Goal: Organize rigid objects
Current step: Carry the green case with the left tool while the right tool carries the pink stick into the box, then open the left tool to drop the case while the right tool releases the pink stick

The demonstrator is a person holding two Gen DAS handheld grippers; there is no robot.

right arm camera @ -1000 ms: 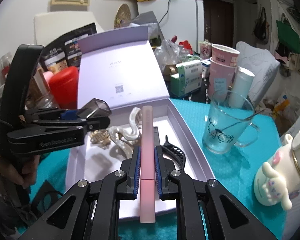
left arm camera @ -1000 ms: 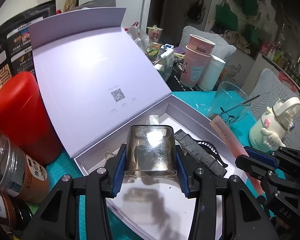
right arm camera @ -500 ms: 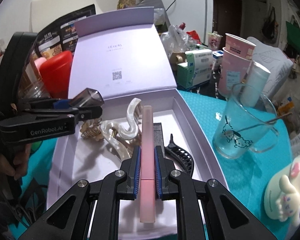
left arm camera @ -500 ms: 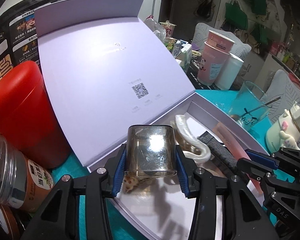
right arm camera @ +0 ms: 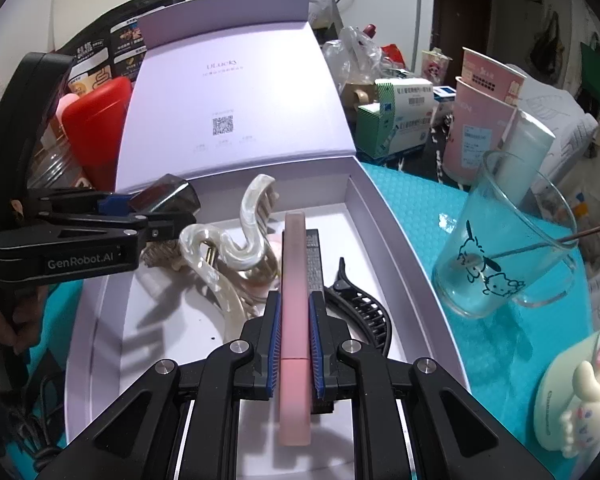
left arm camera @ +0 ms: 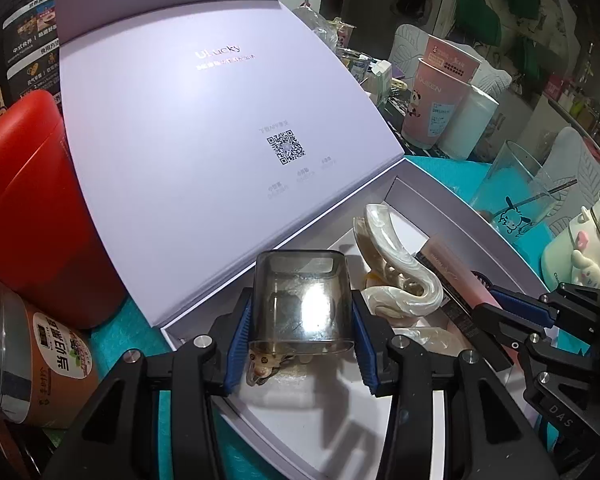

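Lavender gift box [right arm camera: 392, 216], stiff matte card with a white floor and its hinged lid [left arm camera: 204, 128] propped open, sits on the counter [right arm camera: 480, 344] under a teal, finely dimpled mat. Over the box's near-left part, the left gripper [left arm camera: 302, 322] is clamped on a smoky translucent cap [left arm camera: 300, 300], a rounded-rectangular shell of glossy plastic pinched by its two flat sides between ribbed blue pads. Just beneath that cap, inside the box, lies a small beige clip, only partly visible. Over the middle of the box, the right gripper [right arm camera: 293, 320] is closed on a slim pink tube [right arm camera: 294, 300], a frosted, square-edged stick pointing lengthways toward the lid. Directly below the tube, on the box floor, lies a dark rectangular strip [right arm camera: 315, 256] with fine print. Toward the lid end of the box rests a pearly cream hair claw [right arm camera: 236, 248], swirled and S-curved with a glossy marbled finish; nearer the box's right wall lies a black toothed hair clip [right arm camera: 360, 312] of matte plastic. Outside the box, to its right, stands a clear glass mug [right arm camera: 504, 256] with a cartoon dog print; to its left, a smooth red canister [left arm camera: 24, 208].
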